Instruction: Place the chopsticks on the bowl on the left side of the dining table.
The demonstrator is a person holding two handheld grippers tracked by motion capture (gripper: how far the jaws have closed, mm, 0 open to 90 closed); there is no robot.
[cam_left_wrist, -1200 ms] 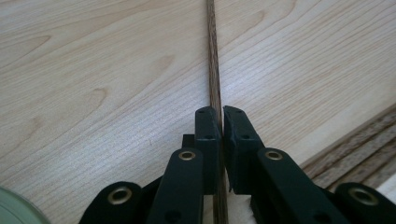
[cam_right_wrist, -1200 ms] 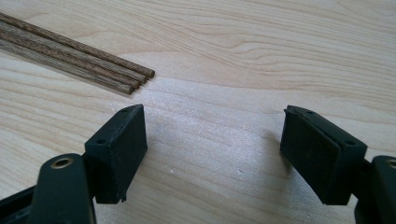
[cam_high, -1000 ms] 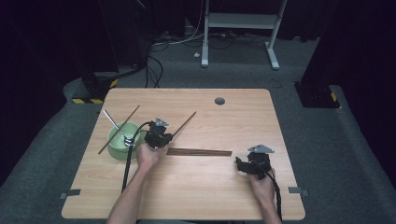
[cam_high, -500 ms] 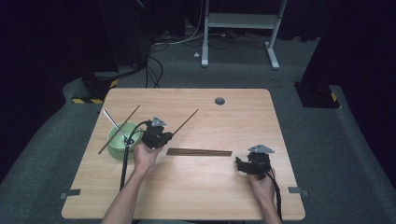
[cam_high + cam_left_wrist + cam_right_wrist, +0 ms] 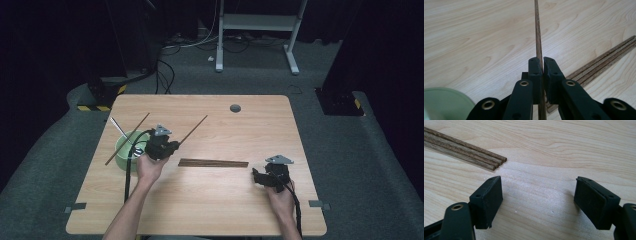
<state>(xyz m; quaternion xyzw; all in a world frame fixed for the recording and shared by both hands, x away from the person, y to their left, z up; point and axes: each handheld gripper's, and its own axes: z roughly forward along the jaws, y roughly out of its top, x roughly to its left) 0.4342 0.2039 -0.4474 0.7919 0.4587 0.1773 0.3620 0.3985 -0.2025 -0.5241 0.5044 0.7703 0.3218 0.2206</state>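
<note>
Chopstick clamped between my left gripper jaws, running forward beyond their tips over the table, marks the carrying step; next, I judge, comes tipping it into the green bowl behind them, while my right gripper gapes empty, short of the bundle.

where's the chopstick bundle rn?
High view: the chopstick bundle lies flat at table centre, between the left gripper and right gripper, untouched.
</note>
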